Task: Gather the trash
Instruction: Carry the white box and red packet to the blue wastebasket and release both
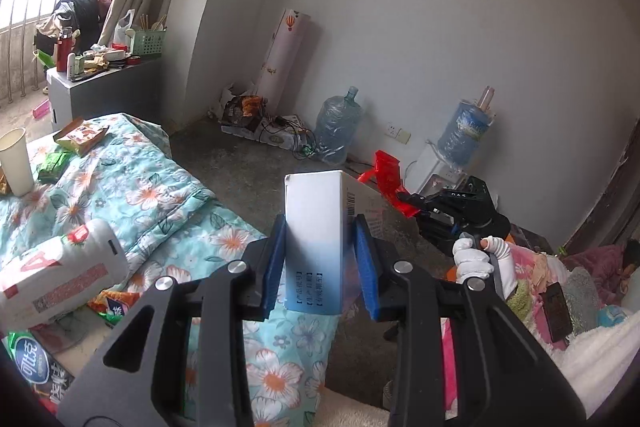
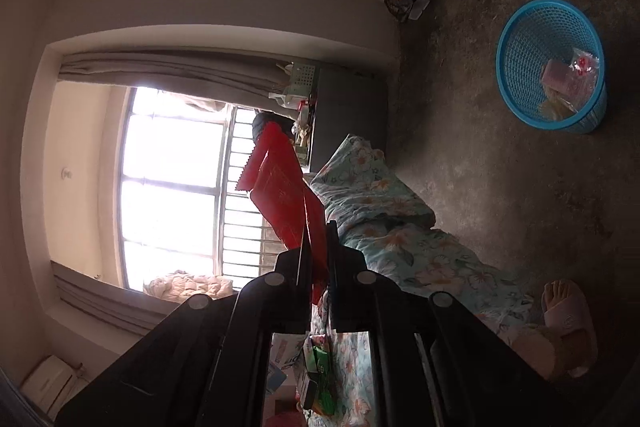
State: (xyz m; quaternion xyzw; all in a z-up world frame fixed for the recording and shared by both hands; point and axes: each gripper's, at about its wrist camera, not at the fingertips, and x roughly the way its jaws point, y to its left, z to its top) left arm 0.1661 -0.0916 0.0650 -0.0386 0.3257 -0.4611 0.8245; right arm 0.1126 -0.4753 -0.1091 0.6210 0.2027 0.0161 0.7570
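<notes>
Grey concrete floor [image 1: 248, 163] runs from a bed to a pale wall, where two big water bottles and a heap of clutter stand. Beside the floor lies the bed's floral quilt [image 1: 160, 187], strewn with litter: a paper cup [image 1: 16, 163], a white carton with red print [image 1: 60, 271], a small orange box [image 1: 80, 135] and snack wrappers. A grey cabinet [image 1: 100, 91] near the window carries bottles and a green basket.

The left tongs [image 1: 320, 259] point forward and somewhat downward above the edge of the bed, their blue pads [image 1: 366, 267] pressed on the two sides of a white-and-blue box [image 1: 316, 243], which stands upright between them with its top end well clear of the pads. Past them, the left wrist view shows a white-gloved hand [image 1: 476, 259] wrapped around the handle of the right tongs [image 1: 412, 201], which reach out over the floor at about the same height.

The right wrist view is rolled on its side, so the window stands on end and the floor fills the right of the frame. There the right tongs [image 2: 318, 247] are clenched on a flat red packet [image 2: 284, 195] with a zigzag edge, which sticks out beyond the tips against the bright window. A blue mesh trash basket [image 2: 516, 35] sits on the floor well apart from both tongs, already holding a pink item and some clear wrappers. A foot in a pink slipper [image 2: 568, 319] rests on the floor beside the bed.
</notes>
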